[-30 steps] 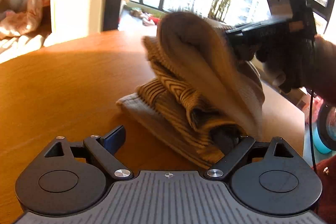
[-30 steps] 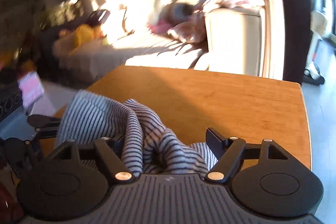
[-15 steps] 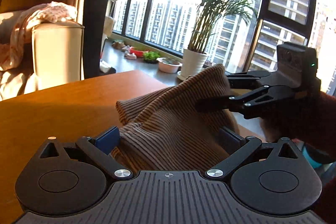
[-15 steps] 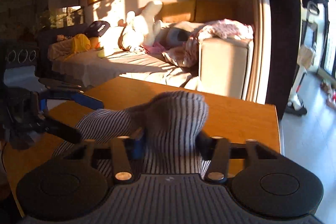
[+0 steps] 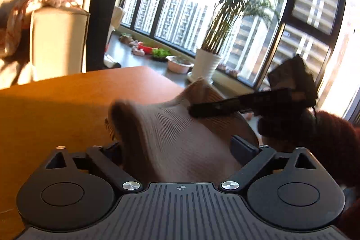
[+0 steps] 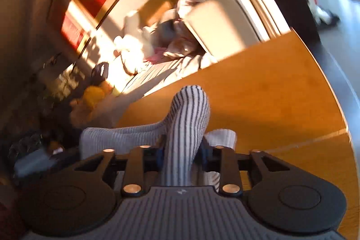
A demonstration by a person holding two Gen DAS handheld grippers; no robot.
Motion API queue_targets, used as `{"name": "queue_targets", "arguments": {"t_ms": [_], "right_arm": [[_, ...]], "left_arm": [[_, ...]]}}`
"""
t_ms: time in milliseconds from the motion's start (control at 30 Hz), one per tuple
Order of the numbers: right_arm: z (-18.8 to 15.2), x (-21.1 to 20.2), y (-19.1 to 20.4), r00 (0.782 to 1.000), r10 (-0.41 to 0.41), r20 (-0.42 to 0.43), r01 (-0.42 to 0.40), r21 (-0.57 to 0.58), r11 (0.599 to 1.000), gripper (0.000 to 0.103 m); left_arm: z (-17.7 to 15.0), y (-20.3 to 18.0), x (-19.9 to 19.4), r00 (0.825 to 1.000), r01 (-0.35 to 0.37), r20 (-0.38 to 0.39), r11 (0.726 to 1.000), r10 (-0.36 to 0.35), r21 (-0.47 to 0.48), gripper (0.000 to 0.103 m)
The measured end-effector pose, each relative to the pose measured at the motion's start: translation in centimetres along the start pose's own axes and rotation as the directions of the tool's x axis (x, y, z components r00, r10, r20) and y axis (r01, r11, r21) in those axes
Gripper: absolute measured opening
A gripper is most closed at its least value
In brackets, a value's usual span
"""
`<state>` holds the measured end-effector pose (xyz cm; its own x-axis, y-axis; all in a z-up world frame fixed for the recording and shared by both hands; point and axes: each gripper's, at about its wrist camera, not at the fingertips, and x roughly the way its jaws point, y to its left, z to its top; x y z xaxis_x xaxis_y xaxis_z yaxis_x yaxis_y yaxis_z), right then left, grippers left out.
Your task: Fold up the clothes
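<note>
Left wrist view shows the left gripper (image 5: 180, 147) with its jaws standing wide apart. The striped garment (image 5: 177, 138) bulges up between them, but the pads do not press on it; these jaws have just been closing a little. The garment lies directly ahead of this gripper, on the wooden table (image 5: 56, 105), near the table's right edge, which faces the window. Its long axis seems to run from left to right across the view, though blur makes this uncertain.

On the right side of the same view, the right gripper (image 5: 195, 110) comes in from the table's right edge, almost level, and its tip sits on the upper ridge of the cloth. The right wrist view shows that its jaws are clamped on a raised fold (image 6: 184, 132) of the garment, and the strongly tilted room suggests a rolled wrist.

In my judgement the right hand leads the fold, and the left hand is free to catch or press the near part.
</note>
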<state>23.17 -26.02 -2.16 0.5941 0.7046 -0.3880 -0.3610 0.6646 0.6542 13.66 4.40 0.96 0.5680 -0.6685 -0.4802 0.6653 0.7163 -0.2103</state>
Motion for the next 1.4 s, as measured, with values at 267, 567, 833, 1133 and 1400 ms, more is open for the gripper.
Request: {"name": "queue_targets", "arguments": {"t_ms": [267, 567, 833, 1133, 1400], "right_arm": [[-0.5, 0.1, 1.0, 0.999, -0.03, 0.018, 0.031, -0.07, 0.997, 0.039], [-1.2, -0.4, 3.3, 0.986, -0.155, 0.065, 0.165, -0.202, 0.965, 0.06], [-1.5, -1.1, 5.0, 0.979, -0.166, 0.121, 0.193, -0.27, 0.943, 0.063], [-0.6, 1.5, 5.1, 0.954, -0.285, 0.09, 0.298, -0.314, 0.901, 0.078], [-1.3, -0.9, 6.5, 0.933, -0.327, 0.151, 0.358, -0.315, 0.879, 0.084]], "left_arm": [[0.0, -2.0, -1.4, 0.998, -0.065, -0.011, 0.993, 0.067, 0.096, 0.091], [-0.2, -1.3, -1.7, 0.998, -0.068, -0.011, 0.995, 0.069, 0.079, 0.089], [1.2, 0.0, -2.5, 0.998, -0.031, 0.059, 0.999, 0.034, -0.042, 0.018], [1.2, 2.3, 2.2, 0.972, -0.231, -0.041, 0.973, 0.232, 0.029, 0.027], [1.9, 3.6, -0.7, 0.958, -0.288, 0.0, 0.958, 0.288, -0.017, 0.055]]}}
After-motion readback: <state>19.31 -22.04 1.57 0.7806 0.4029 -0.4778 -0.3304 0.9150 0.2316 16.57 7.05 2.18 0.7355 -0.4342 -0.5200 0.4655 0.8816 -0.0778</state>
